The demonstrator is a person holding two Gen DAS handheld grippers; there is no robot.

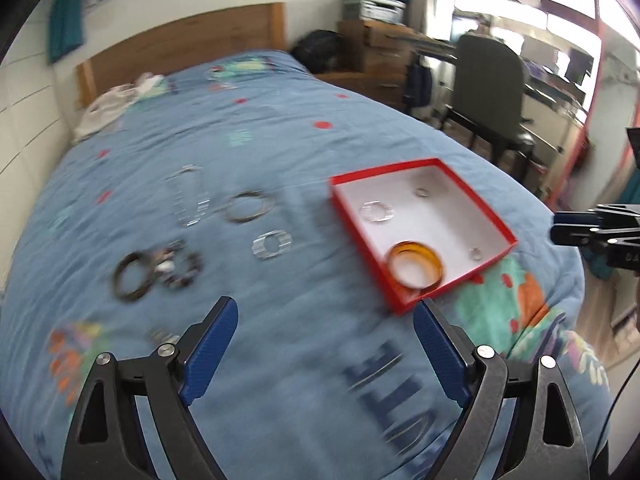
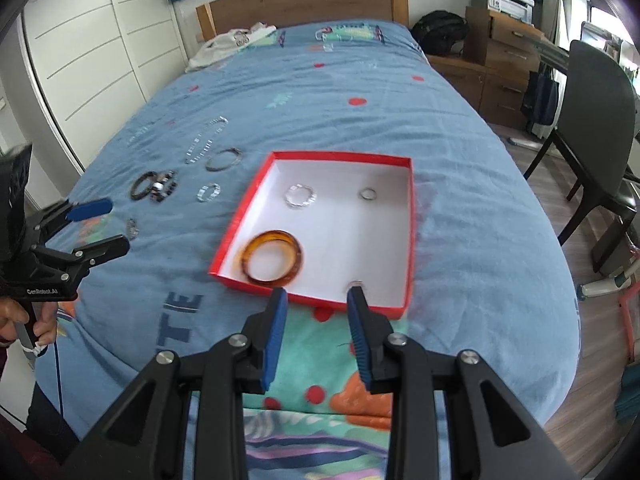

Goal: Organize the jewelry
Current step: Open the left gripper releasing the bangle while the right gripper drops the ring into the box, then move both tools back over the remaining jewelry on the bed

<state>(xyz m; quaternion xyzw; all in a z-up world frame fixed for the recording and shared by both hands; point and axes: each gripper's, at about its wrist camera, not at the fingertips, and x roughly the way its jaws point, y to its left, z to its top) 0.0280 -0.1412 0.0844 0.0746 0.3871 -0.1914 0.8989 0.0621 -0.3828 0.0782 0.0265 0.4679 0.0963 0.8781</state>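
Jewelry is split between 2 places: 4 pieces lie in the red box [image 2: 256,196], the rest on the bed [image 2: 460,168] to its left. In the box you have the amber bangle [image 2: 273,257] at the near left corner, a silver bracelet [image 2: 300,196] further back, a small ring [image 2: 368,194] toward the far right, and another ring [image 2: 355,282] at the near edge, partly hidden by a pad. Your left tongs [image 1: 326,320] are spread wide and empty above the quilt, the view blurred. Your right tongs [image 2: 316,300] stand partly apart with nothing between the pads, hovering over the box's near rim.

My guess is that the next piece comes from the bed. The nearest to the left tongs are the dark bangle [image 1: 130,278] and the bead bracelet [image 1: 178,264] touching it; separate them by taking the bangle's outer arc, away from the beads. Come down steeply, 1 pad inside the hoop and 1 outside, and close only once the inner pad reaches the quilt, or the soft cover may bunch into the grip.

Round pieces lie flat and have no long axis. The long silver chain [image 2: 206,140] does: its loop runs from near-left to far-right in the right view, so grip across it near the middle.
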